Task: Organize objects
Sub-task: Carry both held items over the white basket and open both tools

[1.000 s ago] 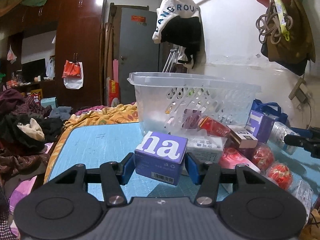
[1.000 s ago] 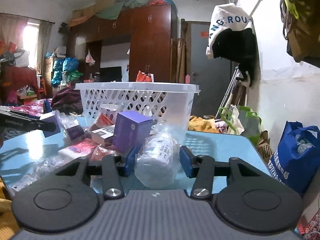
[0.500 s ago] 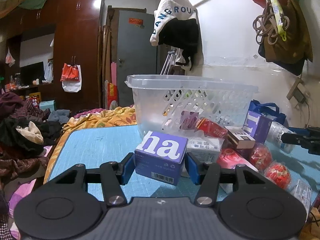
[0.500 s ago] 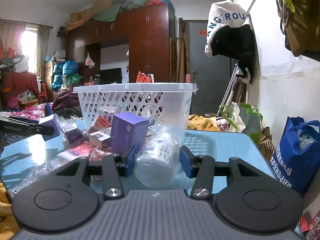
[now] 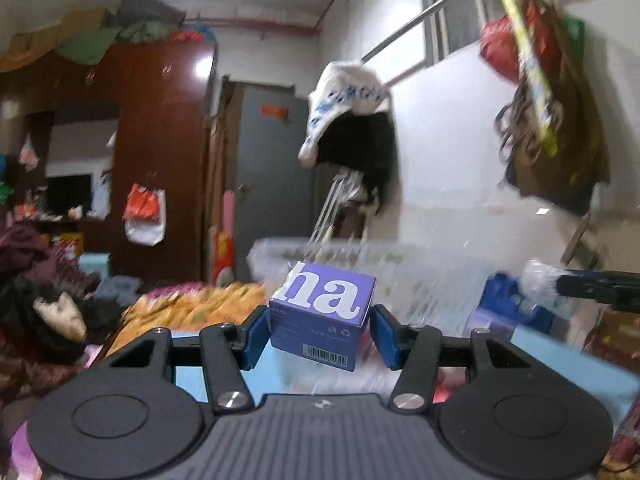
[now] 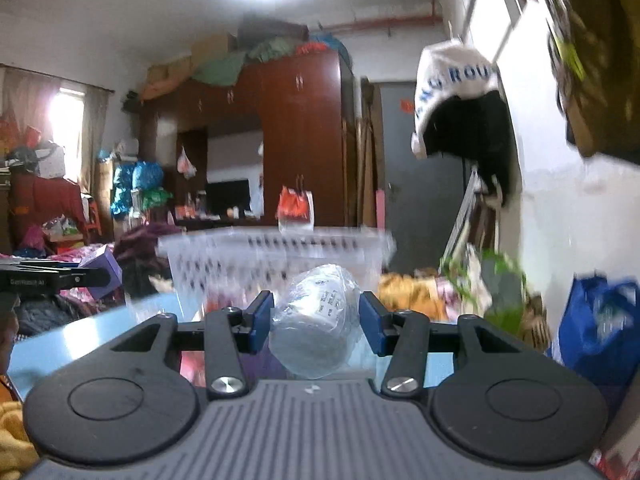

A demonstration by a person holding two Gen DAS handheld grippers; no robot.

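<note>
Gripping purple box (image 5: 322,316) in left jaws, wrapped roll (image 6: 316,322) in right, basket (image 6: 276,252) contents blurred

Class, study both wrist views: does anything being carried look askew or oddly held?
Yes. The purple box sits tilted in the left tongs, one bottom corner drooping lower than the other. The plastic-wrapped roll in the right tongs hangs nose-down, its loose wrap bulging. Both views are motion-blurred.

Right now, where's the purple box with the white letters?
Left wrist view, centre: the purple box is clamped in the left gripper, just in front of the white basket. It also shows far left in the right wrist view.
</note>
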